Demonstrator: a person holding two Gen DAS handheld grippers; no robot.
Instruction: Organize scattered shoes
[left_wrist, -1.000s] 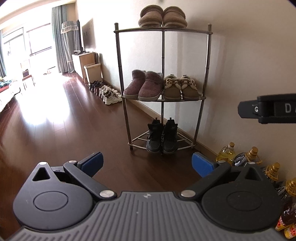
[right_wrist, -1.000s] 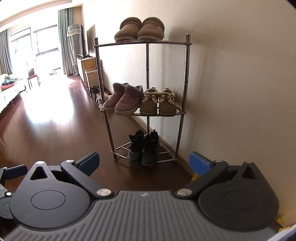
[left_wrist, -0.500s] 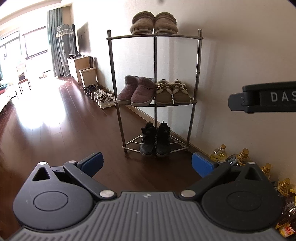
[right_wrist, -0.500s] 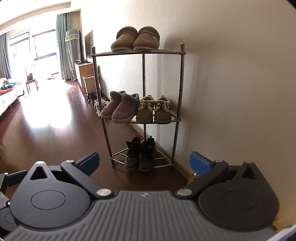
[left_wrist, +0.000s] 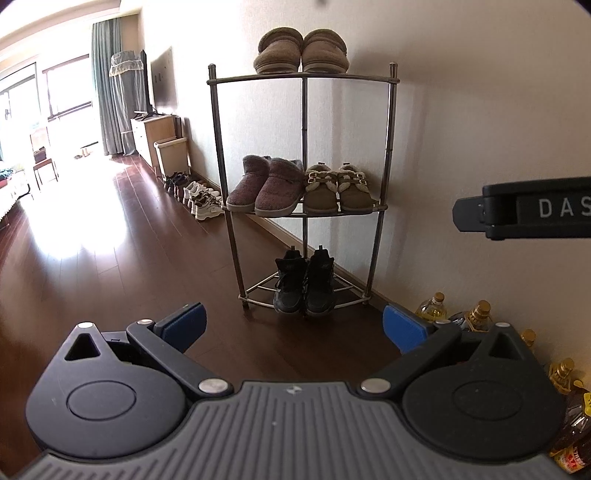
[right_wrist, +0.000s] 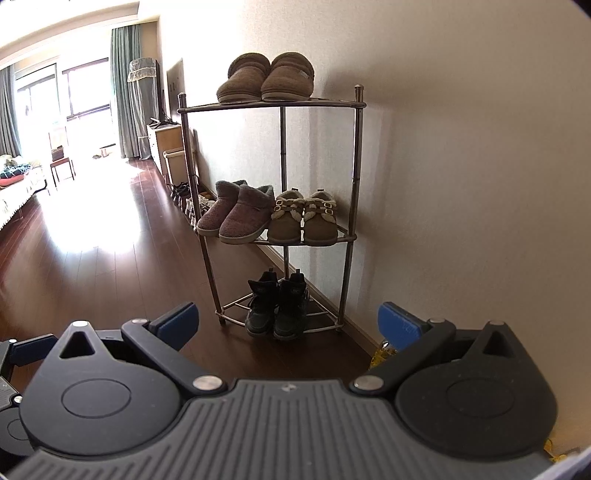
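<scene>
Floor (left_wrist: 110, 266) of dark wood meets the wall, where we see a three-tier rack (left_wrist: 303, 206). Slippers (left_wrist: 301, 51) sit on top, boots (left_wrist: 264, 186) beside buckled shoes (left_wrist: 338, 186) on the middle tier, black sneakers (left_wrist: 304, 282) on the bottom. Bottles (left_wrist: 480, 312) stand right. Left hand-held gripper (left_wrist: 293, 325) and right hand-held gripper (right_wrist: 288, 321) gape wide, empty.

My left claw (left_wrist: 293, 325) is spread wide with nothing between its blue pads (left_wrist: 184, 320). My right claw (right_wrist: 287, 322) is equally wide, empty, held level beside the left.
</scene>
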